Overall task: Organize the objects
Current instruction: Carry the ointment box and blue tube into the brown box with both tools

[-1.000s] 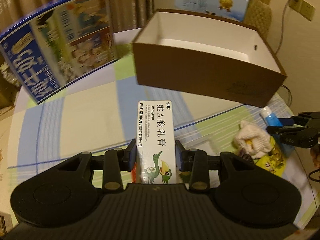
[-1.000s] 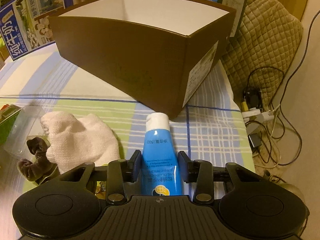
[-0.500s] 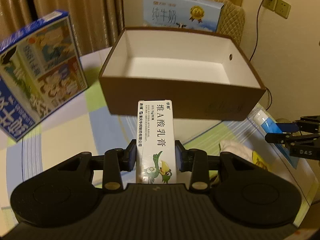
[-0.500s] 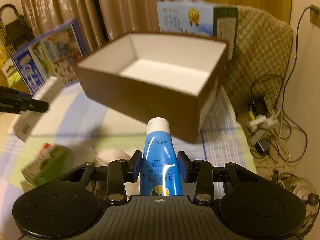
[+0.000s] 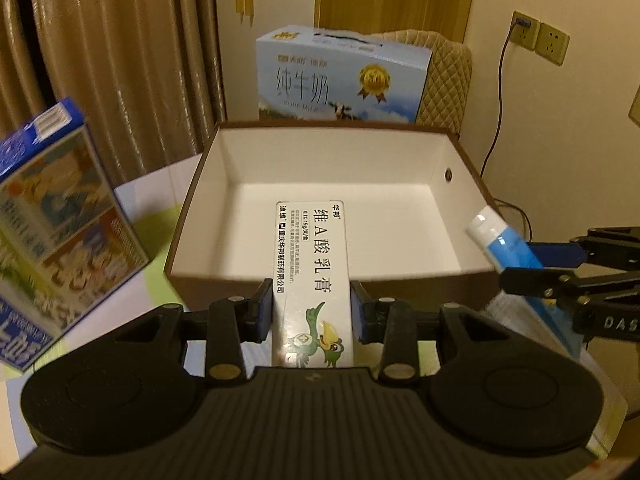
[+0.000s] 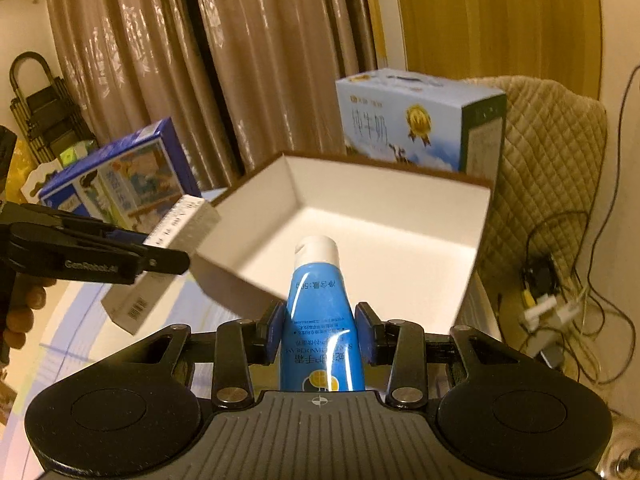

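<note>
Left hand-held gripper clamped on a white ointment carton, green cartoon bird at its near end half cut off by the gripper body, far end reaching over the near wall of the open brown box. Right hand-held gripper clenched around a blue tube with a white cap, cap pointing forward over the box's near corner, lower part of the tube hidden under the gripper housing, print on it upside down and only partly legible. Both items held in the air above the box rim, neither resting inside. In the left wrist view, the blue tube again at the right edge, slanted toward the box's right wall, its lower half lost behind black gripper fingers. In the right wrist view, the carton at left, blurred, barcode end lowest, with a few fingers of the person's left hand just visible at the frame edge. Striped tabletop largely covered by the gripper bodies, only slivers showing. Box interior white, floor bare as far as visible, near strip of the floor hidden by its own front wall; small round hole in the right wall. Blue picture carton left of the box, tilted and cut off by the frame. Pale blue milk case behind the box, lower part hidden by the far wall, beside a quilted chair back. Curtains beyond.
</note>
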The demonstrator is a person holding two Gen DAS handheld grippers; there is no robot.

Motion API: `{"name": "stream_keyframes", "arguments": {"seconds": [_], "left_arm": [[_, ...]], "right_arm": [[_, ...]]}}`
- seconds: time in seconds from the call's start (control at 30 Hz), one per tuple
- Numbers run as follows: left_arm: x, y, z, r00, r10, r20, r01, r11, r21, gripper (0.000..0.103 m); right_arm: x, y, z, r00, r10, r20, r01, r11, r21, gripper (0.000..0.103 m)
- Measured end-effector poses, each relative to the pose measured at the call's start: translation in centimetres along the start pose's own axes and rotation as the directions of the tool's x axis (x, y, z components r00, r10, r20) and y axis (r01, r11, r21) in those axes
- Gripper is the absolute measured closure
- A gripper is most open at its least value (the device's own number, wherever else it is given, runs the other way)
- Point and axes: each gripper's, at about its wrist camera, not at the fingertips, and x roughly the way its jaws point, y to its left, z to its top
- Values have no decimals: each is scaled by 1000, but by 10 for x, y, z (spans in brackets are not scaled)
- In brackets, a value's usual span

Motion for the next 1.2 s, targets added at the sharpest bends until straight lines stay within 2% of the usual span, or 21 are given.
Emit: {"name": "stream_keyframes", "arguments": {"seconds": [0.23,0.5,0.73,0.87,1.0,1.2], "left_arm": [[28,-2,38,1000,-7,1,7,1000,9,70],[73,-8,80,1000,7,-7,-7,1000,7,70],[129,-13,90,995,12,-99,-12,1000,1,70],[160,-11,84,982,-8,-189,4,1000,-19,70],[189,-3,79,958,-17,-288,0,998,-59,70],[210,2,74,934,-38,-354,11,997,-80,70]], "right_arm": [[26,-6,33,1000,-1,23,1,1000,5,67],[70,-23,62,999,-47,18,46,998,40,67],[115,-43,63,992,-109,-62,115,988,102,67],[140,-52,57,981,-115,-154,136,981,136,67],[157,-56,52,966,-118,-232,153,978,142,67],[170,-61,50,948,-137,-289,183,973,140,67]]}}
